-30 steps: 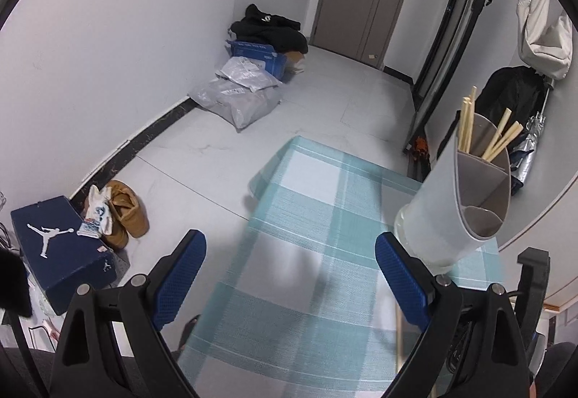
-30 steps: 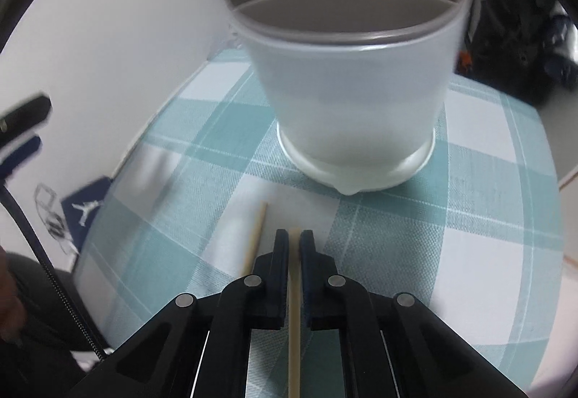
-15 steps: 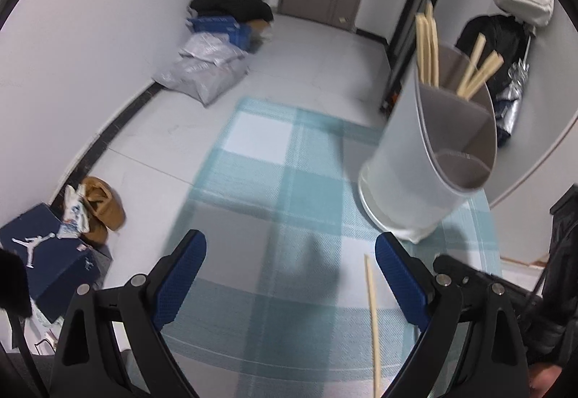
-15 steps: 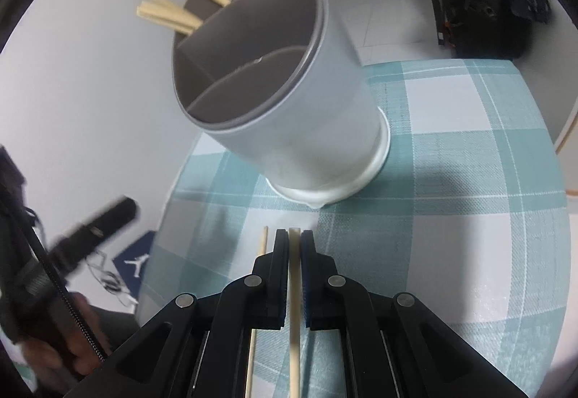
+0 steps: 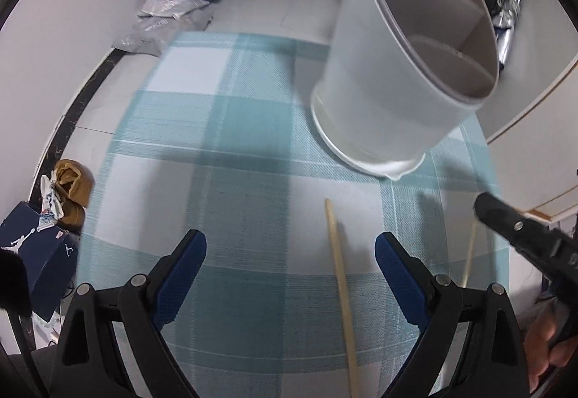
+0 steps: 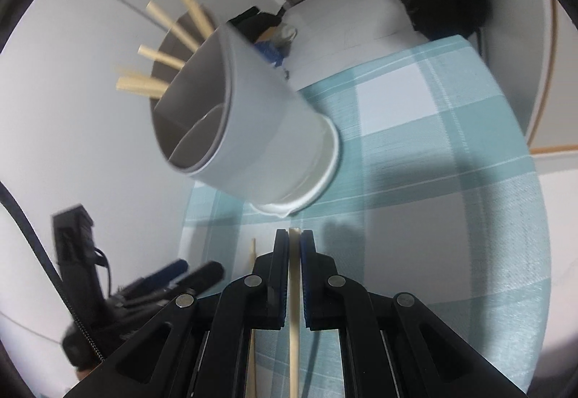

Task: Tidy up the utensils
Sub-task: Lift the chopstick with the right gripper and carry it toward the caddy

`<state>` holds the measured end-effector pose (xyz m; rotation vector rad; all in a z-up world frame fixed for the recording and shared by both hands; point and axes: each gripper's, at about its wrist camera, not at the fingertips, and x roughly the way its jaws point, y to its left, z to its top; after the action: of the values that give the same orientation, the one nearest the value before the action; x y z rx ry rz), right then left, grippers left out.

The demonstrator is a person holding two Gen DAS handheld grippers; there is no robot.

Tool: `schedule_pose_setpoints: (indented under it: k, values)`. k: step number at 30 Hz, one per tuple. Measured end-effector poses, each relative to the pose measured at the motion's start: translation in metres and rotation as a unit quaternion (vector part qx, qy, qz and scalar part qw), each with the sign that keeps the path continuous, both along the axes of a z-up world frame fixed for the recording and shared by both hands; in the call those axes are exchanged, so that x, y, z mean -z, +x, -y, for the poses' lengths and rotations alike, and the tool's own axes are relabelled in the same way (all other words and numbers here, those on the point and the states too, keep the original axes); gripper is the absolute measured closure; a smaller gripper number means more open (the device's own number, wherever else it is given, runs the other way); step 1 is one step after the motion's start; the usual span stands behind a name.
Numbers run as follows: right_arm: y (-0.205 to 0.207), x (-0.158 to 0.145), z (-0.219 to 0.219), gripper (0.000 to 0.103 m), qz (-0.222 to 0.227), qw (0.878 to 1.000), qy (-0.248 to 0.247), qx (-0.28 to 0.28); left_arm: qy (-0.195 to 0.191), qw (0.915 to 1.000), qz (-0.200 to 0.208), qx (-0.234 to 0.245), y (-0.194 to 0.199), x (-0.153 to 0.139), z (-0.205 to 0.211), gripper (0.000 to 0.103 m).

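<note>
Pale bamboo chopstick (image 6: 293, 307) pinched tight between the blue pads of the right gripper (image 6: 294, 249), jaws clamped on it, its tip poking out just short of the white plastic utensil holder with grey divided insert (image 6: 260, 141). That holder stands on the teal-and-white checked tablecloth (image 5: 231, 181), several more chopsticks (image 6: 162, 58) fanned out of its far compartment. Over on the left, the left gripper (image 5: 290, 260) hangs wide open above the cloth, nothing between its blue pads; a second loose chopstick (image 5: 341, 289) lies flat on the cloth, running between its spread jaws
</note>
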<state>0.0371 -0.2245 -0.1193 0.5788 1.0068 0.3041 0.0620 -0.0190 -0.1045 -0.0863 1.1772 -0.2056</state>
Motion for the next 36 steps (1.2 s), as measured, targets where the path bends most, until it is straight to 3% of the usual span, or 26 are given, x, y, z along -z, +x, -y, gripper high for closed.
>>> schedule_pose_setpoints:
  k: [4, 10, 15, 18, 19, 22, 30, 36]
  values:
    - [-0.006, -0.006, 0.016, 0.097, 0.007, 1.000, 0.013, 0.018, 0.017, 0.9998, 0.006, 0.005, 0.000, 0.002, 0.012, 0.012]
    - [-0.010, -0.011, 0.033, 0.097, 0.013, 0.999, 0.032, 0.037, 0.051, 0.9984, -0.014, 0.018, 0.001, 0.014, 0.029, 0.040]
    - [-0.014, -0.014, 0.045, 0.097, 0.015, 0.998, 0.040, 0.043, 0.068, 0.9969, 0.005, 0.039, -0.004, 0.010, 0.036, 0.056]
    - [-0.015, -0.015, 0.051, 0.097, 0.017, 0.998, 0.046, 0.047, 0.061, 0.9973, 0.013, 0.039, -0.006, 0.008, 0.038, 0.071]
    - [-0.013, -0.013, 0.052, 0.097, 0.016, 0.998, 0.048, 0.048, 0.059, 0.9972, 0.016, 0.043, -0.008, 0.007, 0.040, 0.083]
    - [-0.013, -0.015, 0.054, 0.097, 0.021, 0.998, 0.043, 0.049, 0.050, 0.9973, 0.017, 0.052, -0.010, 0.006, 0.047, 0.101]
    - [-0.019, -0.025, 0.061, 0.097, 0.043, 0.998, 0.023, 0.049, 0.035, 0.9979, 0.036, 0.041, -0.016, -0.002, 0.049, 0.102]
    - [-0.027, -0.038, 0.058, 0.097, 0.072, 0.996, 0.013, 0.050, -0.003, 0.9957, 0.089, 0.027, -0.036, -0.030, 0.046, 0.102]
